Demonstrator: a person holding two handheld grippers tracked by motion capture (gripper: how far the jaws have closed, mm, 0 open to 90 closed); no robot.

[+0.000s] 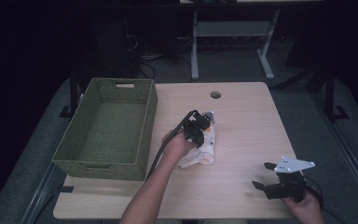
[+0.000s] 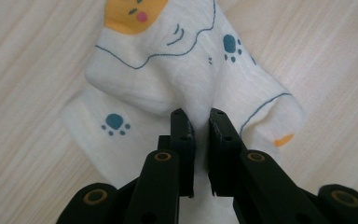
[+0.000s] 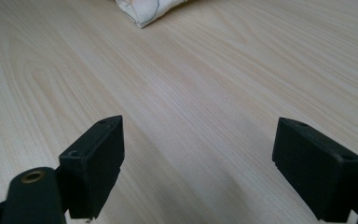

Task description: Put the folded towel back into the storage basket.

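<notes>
On the table (image 1: 242, 121), a basket (image 1: 107, 128) is set at the left. A cloth (image 1: 200, 151) is laid just right of it, near the middle. The right gripper (image 1: 264, 175) is held well apart, over the near right corner.

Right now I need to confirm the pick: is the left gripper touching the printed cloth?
Touching. In the left gripper view, the left gripper has its jaws pinched on a fold of the white paw-print cloth, fabric bunched between them.

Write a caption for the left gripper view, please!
Left gripper pinches a white paw-print cloth on the wooden table.
</notes>
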